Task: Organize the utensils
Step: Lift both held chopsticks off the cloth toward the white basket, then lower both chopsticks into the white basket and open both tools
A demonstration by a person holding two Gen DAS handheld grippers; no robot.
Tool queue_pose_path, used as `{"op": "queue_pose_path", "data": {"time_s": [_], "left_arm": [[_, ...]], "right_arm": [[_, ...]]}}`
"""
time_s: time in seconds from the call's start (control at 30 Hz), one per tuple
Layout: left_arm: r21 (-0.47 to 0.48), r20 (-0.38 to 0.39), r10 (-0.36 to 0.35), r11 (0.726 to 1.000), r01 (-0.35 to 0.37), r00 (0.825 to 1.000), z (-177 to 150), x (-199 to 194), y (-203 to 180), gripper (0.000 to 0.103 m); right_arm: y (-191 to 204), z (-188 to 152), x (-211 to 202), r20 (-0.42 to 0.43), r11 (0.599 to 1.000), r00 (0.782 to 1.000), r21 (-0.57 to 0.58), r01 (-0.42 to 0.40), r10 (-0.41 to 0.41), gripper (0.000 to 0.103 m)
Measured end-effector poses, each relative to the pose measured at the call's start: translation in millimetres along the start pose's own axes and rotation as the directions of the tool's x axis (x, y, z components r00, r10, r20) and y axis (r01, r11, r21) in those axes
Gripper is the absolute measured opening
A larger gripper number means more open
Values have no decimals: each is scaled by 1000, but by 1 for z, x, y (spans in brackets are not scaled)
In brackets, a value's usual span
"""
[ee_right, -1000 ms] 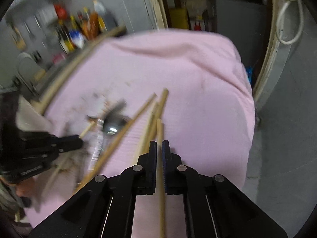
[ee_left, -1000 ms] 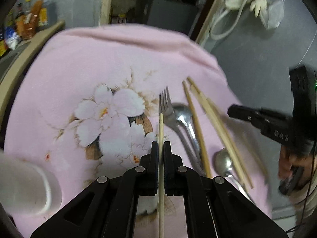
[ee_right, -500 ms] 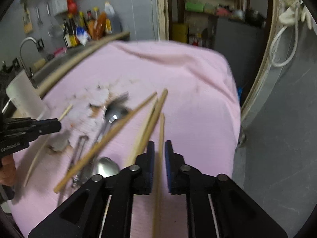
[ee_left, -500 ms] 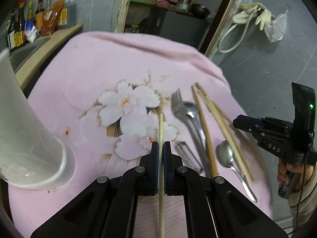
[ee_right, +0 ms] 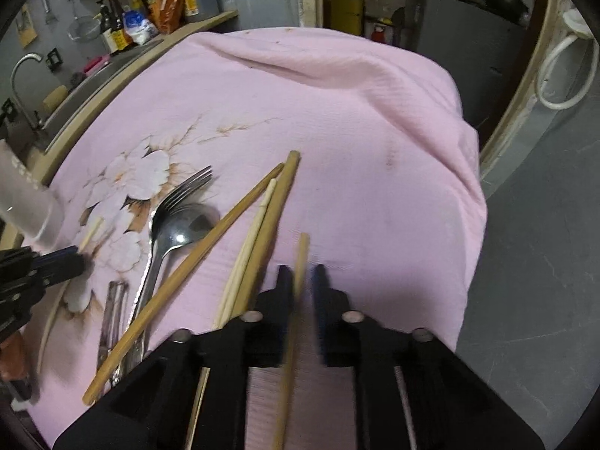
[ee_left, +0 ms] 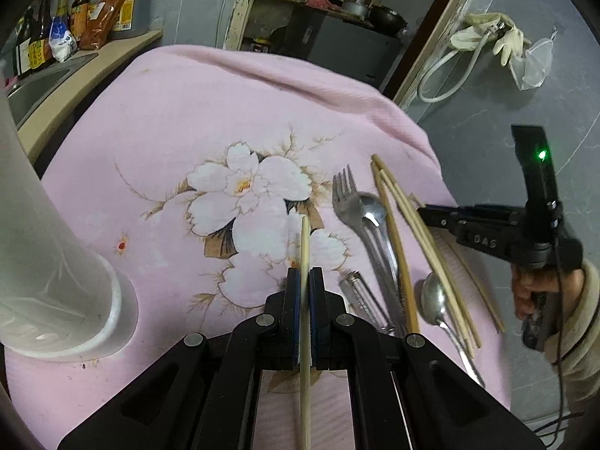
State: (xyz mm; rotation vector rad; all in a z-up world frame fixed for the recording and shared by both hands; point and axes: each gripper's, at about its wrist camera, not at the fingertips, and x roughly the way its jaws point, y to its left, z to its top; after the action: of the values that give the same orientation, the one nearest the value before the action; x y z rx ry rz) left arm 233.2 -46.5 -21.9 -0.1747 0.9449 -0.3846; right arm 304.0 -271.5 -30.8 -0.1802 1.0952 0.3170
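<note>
My left gripper (ee_left: 304, 275) is shut on a pale chopstick (ee_left: 305, 240) that points forward above the pink flowered cloth (ee_left: 210, 120). My right gripper (ee_right: 300, 273) has its jaws apart, with a brown chopstick (ee_right: 300, 262) loose between them. On the cloth lie a fork (ee_left: 347, 198), a spoon (ee_left: 371, 212), a second spoon (ee_left: 431, 296), a metal peeler (ee_left: 362, 298) and several chopsticks (ee_left: 416, 225). In the right wrist view the fork (ee_right: 176, 197), spoon (ee_right: 183, 230) and chopsticks (ee_right: 258, 221) lie left of the right gripper.
A tall white holder (ee_left: 48, 262) stands at the left on the cloth. A counter with bottles (ee_left: 75, 11) and a sink (ee_right: 26, 75) runs along the far left. The cloth drops off at the right edge (ee_right: 468, 187) to a grey floor.
The right gripper's jaws have opened, freeing the brown chopstick. The left gripper has drawn back with its chopstick, bringing the white holder into view at the left.
</note>
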Motion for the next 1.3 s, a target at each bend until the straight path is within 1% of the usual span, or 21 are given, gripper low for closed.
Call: {"op": "queue_pose_path", "data": {"time_s": [0.07,0.17,0.2,0.27,0.33,0.37,0.4,0.43,0.47,0.5,0.53,0.63,0.7,0.77,0.83,0.9,1.0,1.03,1.13,1.2,1.3], "left_arm": [[5,29,-9,1000,9,1000,0,-8,-1,3],[16,91,-20,1000,18,996,1,-24,-5,3],[17,116,-26,1000,24,993,2,-30,-5,3],[10,179,-30,1000,29,983,3,-42,-7,3],[4,246,-28,1000,28,969,3,-55,-8,3],[2,273,-23,1000,24,962,3,-61,-9,3],[0,316,-17,1000,18,949,2,-69,-9,3],[-2,339,-15,1000,17,941,3,-75,-9,3],[-10,378,-10,1000,15,926,2,-83,-8,3],[-14,397,-5,1000,12,918,2,-87,-7,3],[-19,429,-1,1000,10,903,2,-95,-7,3],[-24,504,9,1000,3,863,4,-119,-5,3],[-23,528,23,1000,-13,849,7,-132,-3,3],[-26,551,52,999,-46,833,12,-148,0,3],[-40,575,80,997,-70,814,17,-164,8,3],[-58,594,103,995,-85,798,21,-179,17,3],[-108,631,152,988,-108,761,27,-202,40,3],[-122,638,165,986,-113,753,27,-207,48,3],[-190,655,209,976,-110,726,32,-224,77,3],[-235,668,243,966,-110,703,34,-233,95,3],[-285,704,289,952,-116,649,36,-243,118,3]], "right_arm": [[-2,-8,-8,36,1000,999,28,-15,14,3],[-7,-27,-29,155,993,986,83,-80,67,3],[-7,-36,-40,206,989,974,92,-113,92,3],[-2,-50,-59,302,989,949,83,-120,90,3],[4,-65,-79,407,987,908,81,-141,97,3],[8,-73,-92,466,985,879,82,-153,98,3],[10,-76,-98,501,984,860,79,-158,98,3],[15,-81,-107,548,985,831,71,-159,95,3],[21,-87,-118,598,988,797,55,-146,84,3],[30,-86,-123,627,991,776,44,-127,72,3],[36,-87,-129,653,993,755,32,-115,66,3],[56,-85,-149,725,993,682,-24,-111,94,3],[71,-79,-157,759,991,639,-70,-113,126,3],[86,-64,-160,777,985,607,-108,-134,168,3],[101,-49,-164,797,974,564,-146,-171,218,3],[113,-37,-168,805,962,531,-176,-211,264,3],[136,-9,-170,816,930,466,-225,-291,343,3],[141,-3,-172,817,921,451,-234,-312,360,3],[165,26,-172,813,876,390,-276,-395,432,3],[178,37,-174,815,857,356,-295,-423,457,3],[197,53,-171,819,833,311,-320,-451,482,3]]}}
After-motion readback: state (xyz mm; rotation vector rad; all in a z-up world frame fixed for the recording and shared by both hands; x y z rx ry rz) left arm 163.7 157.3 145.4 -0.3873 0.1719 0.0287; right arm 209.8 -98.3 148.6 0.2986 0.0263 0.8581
